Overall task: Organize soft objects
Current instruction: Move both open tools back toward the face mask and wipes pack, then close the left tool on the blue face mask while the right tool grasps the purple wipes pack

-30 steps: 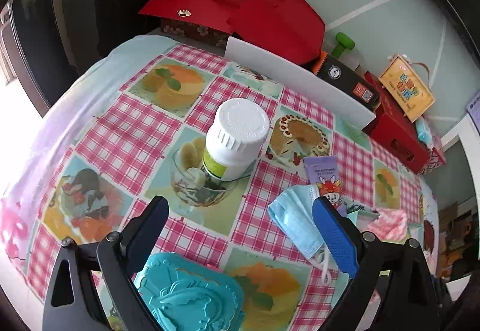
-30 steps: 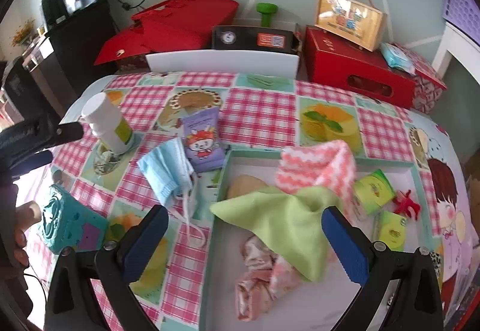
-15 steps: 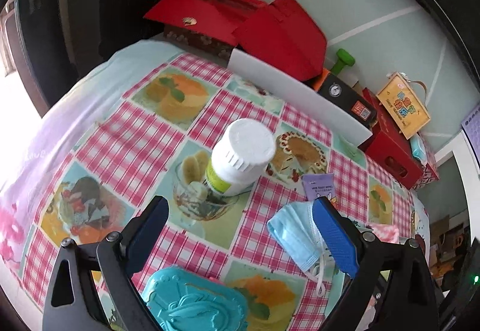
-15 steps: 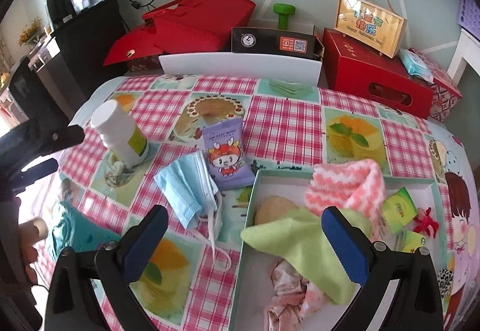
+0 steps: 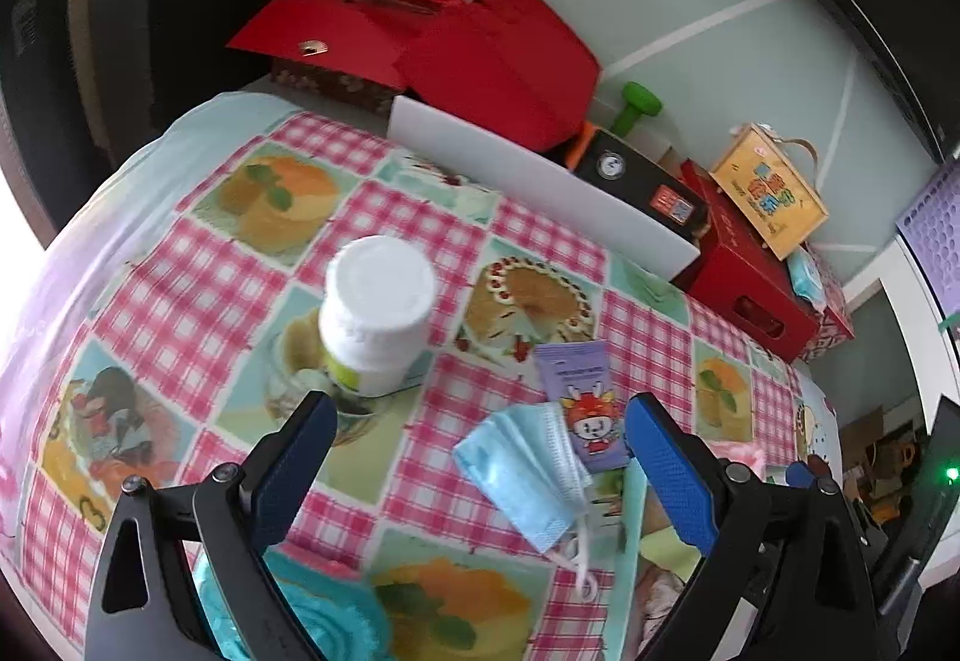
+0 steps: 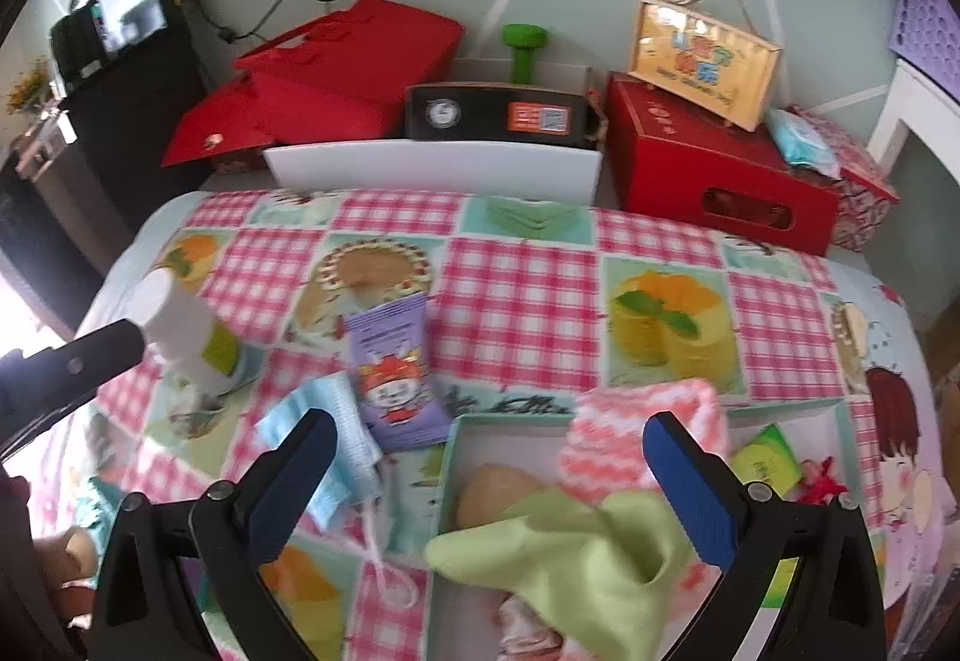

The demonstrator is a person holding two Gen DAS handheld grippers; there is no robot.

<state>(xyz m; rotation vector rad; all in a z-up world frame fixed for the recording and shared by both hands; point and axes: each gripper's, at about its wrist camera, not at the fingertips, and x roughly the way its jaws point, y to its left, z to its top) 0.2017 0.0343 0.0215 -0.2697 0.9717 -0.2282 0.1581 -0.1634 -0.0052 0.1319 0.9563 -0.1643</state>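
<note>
One blue face mask [image 5: 528, 475], one purple packet [image 6: 393, 376], one bottle [image 5: 378, 313].

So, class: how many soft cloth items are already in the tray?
3 show: a pink-white knit cloth at the tray's far edge, a green cloth in the middle, a pink satin piece nearest. Others may be hidden underneath.
</note>
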